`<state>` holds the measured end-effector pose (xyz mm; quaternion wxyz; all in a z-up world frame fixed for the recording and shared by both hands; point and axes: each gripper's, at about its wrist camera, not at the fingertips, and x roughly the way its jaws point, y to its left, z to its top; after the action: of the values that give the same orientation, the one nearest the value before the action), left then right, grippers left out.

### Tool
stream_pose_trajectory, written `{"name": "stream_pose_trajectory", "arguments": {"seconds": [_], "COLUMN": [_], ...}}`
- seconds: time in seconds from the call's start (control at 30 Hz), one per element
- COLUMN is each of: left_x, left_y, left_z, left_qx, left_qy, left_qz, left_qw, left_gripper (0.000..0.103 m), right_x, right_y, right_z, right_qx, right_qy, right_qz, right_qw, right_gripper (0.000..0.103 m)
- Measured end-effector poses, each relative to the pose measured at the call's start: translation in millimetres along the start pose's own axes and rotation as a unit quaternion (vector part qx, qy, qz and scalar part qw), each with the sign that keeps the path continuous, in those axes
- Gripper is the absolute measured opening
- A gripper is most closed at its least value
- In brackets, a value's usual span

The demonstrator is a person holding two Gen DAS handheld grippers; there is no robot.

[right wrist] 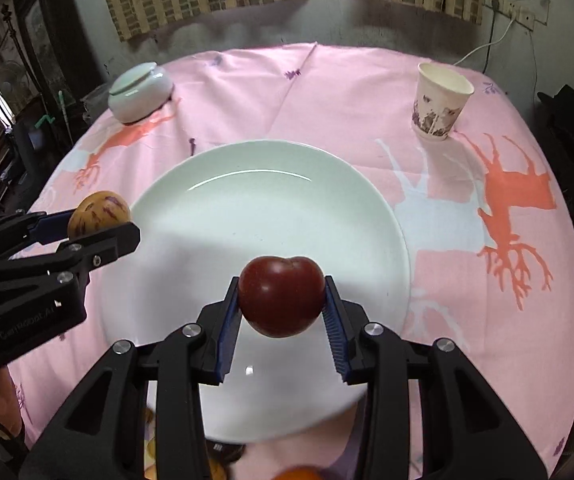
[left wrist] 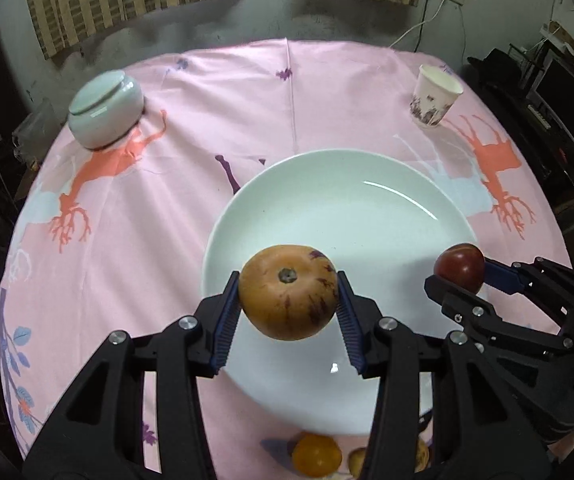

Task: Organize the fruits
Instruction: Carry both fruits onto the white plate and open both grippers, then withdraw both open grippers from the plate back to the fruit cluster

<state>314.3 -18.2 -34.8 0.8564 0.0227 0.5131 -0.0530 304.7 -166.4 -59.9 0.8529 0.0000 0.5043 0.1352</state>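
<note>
Above the white plate (left wrist: pixel 367 208), both grippers hang side by side, each carrying one fruit. The left gripper (left wrist: pixel 288 304) is clenched on a tan, purple-streaked round fruit (left wrist: pixel 288 292), its ribbed blue pads (left wrist: pixel 227 320) pressing both flanks. The right gripper (right wrist: pixel 282 300) grasps a dark red plum (right wrist: pixel 282 296) the same way, over the plate's near half. The plate lies on a pink deer-print tablecloth (left wrist: pixel 207 92). At the cloth's far left stands a lidded pale ceramic jar (left wrist: pixel 105 114); at far right, a printed paper cup (left wrist: pixel 433 96). More orange and tan fruits (left wrist: pixel 317 456) lie on the cloth at the near edge, below the plate.
</note>
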Motion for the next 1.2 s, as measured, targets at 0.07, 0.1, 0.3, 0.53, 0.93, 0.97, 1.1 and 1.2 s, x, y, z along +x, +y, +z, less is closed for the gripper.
{"name": "stream_pose_trajectory", "arguments": {"seconds": [0.07, 0.1, 0.3, 0.53, 0.93, 0.97, 1.1, 1.2], "left_x": [24, 32, 60, 54, -72, -83, -119, -133], "left_y": [2, 3, 1, 12, 7, 5, -2, -7], "left_z": [9, 11, 22, 28, -44, -58, -112, -144], "left_qx": [-0.006, -0.008, -0.001, -0.016, 0.002, 0.005, 0.011, 0.015], "left_qy": [0.013, 0.014, 0.025, 0.01, -0.085, -0.093, -0.124, -0.136], "left_qz": [0.002, -0.003, -0.013, -0.017, -0.014, -0.016, -0.014, -0.011], "left_qw": [0.9999, 0.9999, 0.9996, 0.9997, 0.9963, 0.9956, 0.9921, 0.9905], "left_gripper": [0.047, 0.047, 0.047, 0.06, 0.079, 0.081, 0.087, 0.089], "right_x": [26, 33, 49, 36, -69, -77, -105, -119], "right_y": [-8, -10, -2, 2, 32, 34, 39, 45], "right_z": [12, 15, 23, 27, -32, -44, -101, -142], "right_qx": [0.003, 0.003, -0.029, -0.041, -0.064, -0.062, -0.06, -0.051], "right_qy": [0.018, 0.021, 0.015, -0.011, -0.048, -0.048, -0.045, -0.042], "right_qz": [-0.004, -0.006, -0.018, -0.036, -0.037, -0.035, -0.029, -0.022], "right_qw": [1.0, 1.0, 0.999, 0.998, 0.996, 0.996, 0.997, 0.998], "right_gripper": [0.039, 0.039, 0.041, 0.066, 0.071, 0.074, 0.079, 0.079]}}
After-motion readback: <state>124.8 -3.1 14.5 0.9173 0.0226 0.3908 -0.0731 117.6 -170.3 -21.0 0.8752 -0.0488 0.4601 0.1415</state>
